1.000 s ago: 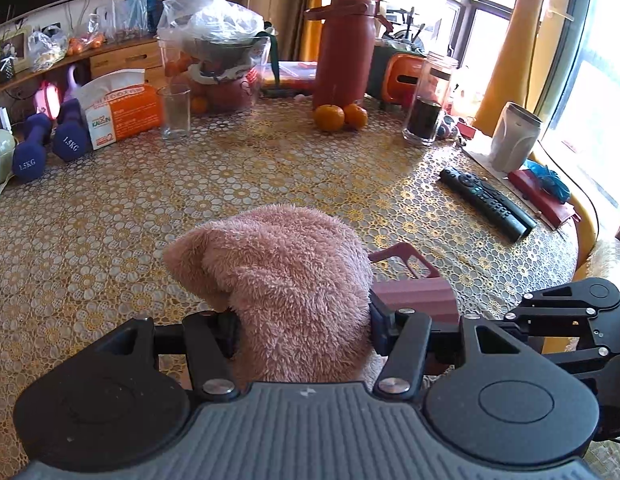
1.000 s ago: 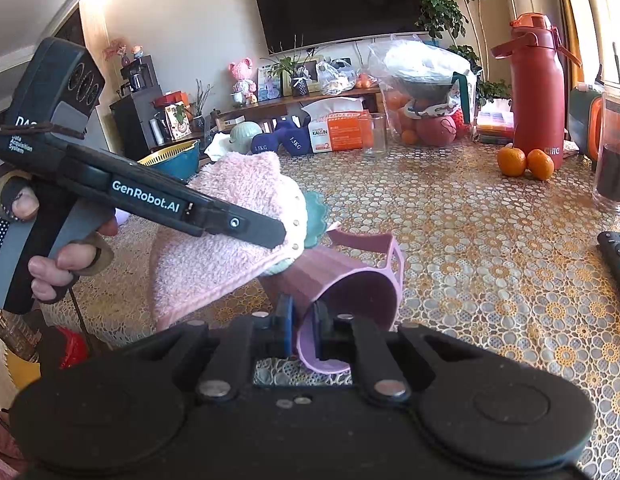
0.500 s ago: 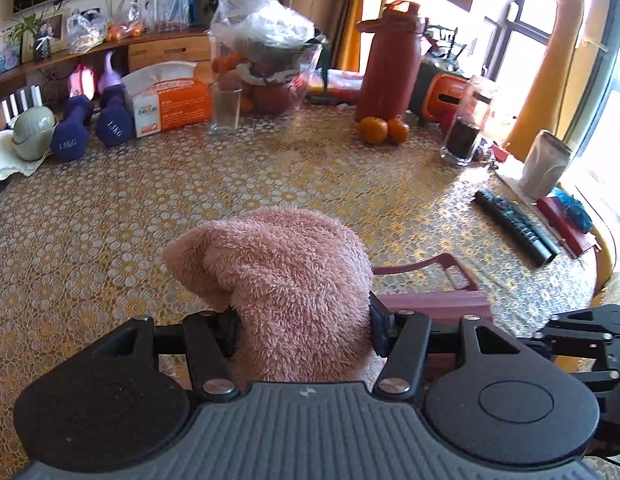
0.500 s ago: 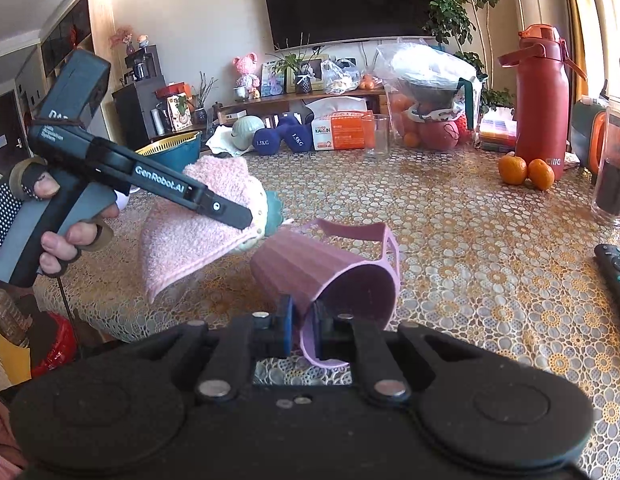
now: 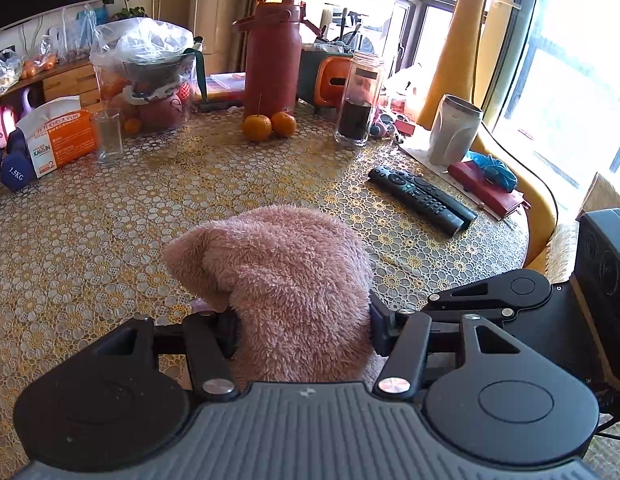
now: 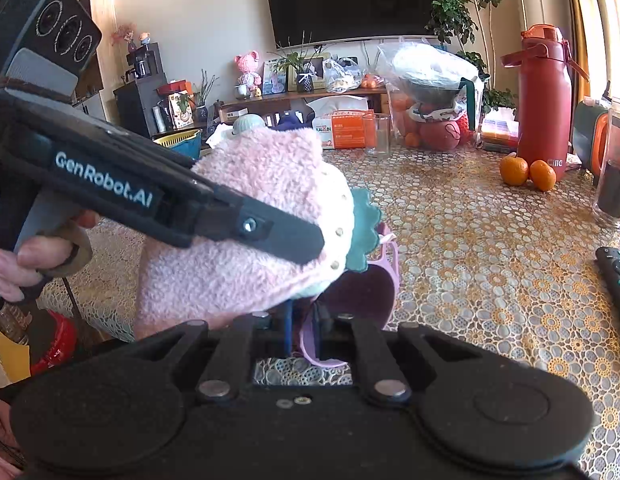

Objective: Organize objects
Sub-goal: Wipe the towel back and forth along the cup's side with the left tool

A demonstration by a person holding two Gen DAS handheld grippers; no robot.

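My left gripper (image 5: 301, 320) is shut on a fluffy pink towel (image 5: 285, 272) with a teal scalloped trim, held above the table. In the right wrist view the towel (image 6: 245, 240) hangs right over the mouth of a purple plastic cup (image 6: 362, 296). My right gripper (image 6: 303, 332) is shut on the cup's rim and holds it tilted just above the table. The left gripper's finger (image 6: 269, 232) crosses the towel in that view. The cup is hidden behind the towel in the left wrist view.
The gold lace tablecloth (image 5: 149, 208) carries a black remote (image 5: 422, 200), two oranges (image 5: 269, 126), a red thermos (image 5: 273, 56), a dark glass jar (image 5: 358, 100), a drinking glass (image 5: 107, 136), an orange tissue box (image 5: 57, 140) and a grey tumbler (image 5: 454, 128).
The towel has moved from beside the cup to directly over its mouth. The right gripper has tipped the cup more upright. The left view has swung toward the window.
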